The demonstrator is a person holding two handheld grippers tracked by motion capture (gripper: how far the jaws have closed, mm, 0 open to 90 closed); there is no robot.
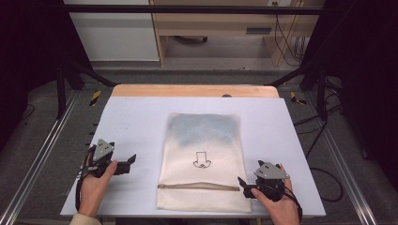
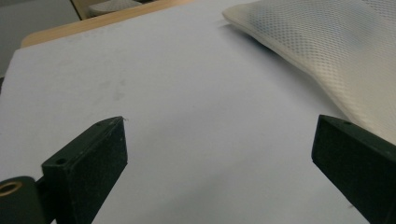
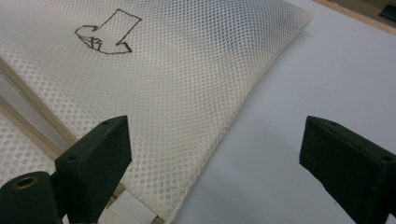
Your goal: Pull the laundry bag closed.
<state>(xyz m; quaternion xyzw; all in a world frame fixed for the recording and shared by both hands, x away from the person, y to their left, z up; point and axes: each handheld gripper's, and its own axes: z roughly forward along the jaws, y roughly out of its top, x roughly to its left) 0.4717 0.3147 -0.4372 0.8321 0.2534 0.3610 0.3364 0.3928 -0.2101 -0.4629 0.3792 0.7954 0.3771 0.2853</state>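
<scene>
A: Right, starting at the left: the left gripper [image 1: 133, 159] hangs over bare table cover [image 1: 131, 117], jaws spread wide with nothing between them. The mesh laundry bag [image 1: 202, 159] lies off to its right, well apart from the tips.

B: And the bag itself?

A: Flat in the middle of the table, long axis running away from the person, the zipper [image 1: 199, 187] crossing it near the close end. A bluish thing shows through the mesh at the far end.

B: Then the right side?

A: The right gripper [image 1: 243, 182] sits just beside the bag's right edge, level with the zipper, jaws also standing apart and holding nothing. I'd judge it the nearer one, so the first grab likely falls to it.

B: What do the gripper views add?

A: The right gripper view shows the bag's edge [image 3: 233, 121] running up between its jaws, one jaw over mesh, the other over the cover; whether a jaw touches the cloth I can't tell. The left gripper view has the bag [image 2: 322, 51] off at the upper right, clear of both jaws
</scene>
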